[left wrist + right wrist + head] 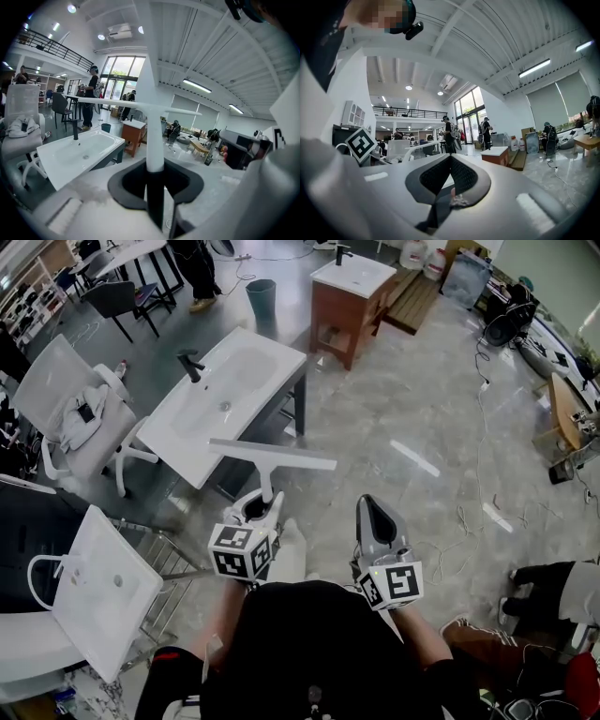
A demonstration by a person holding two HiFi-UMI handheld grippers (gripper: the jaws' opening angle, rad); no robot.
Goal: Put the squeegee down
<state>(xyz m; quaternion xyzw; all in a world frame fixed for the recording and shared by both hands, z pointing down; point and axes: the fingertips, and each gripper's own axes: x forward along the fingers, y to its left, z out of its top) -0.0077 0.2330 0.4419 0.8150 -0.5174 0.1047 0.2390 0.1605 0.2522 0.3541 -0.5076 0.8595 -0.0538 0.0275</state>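
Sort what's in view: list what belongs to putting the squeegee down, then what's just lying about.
In the job:
squeegee
left gripper, shut on its handle
white sink ahead, perhaps the landing spot

Lying about:
right gripper, shut and empty
white chair
teal bin
wooden vanity
second sink at lower left

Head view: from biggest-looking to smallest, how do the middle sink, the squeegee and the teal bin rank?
1. sink, clearly largest.
2. squeegee, though it is nearer the camera, which flatters it.
3. bin, smallest and farthest off.
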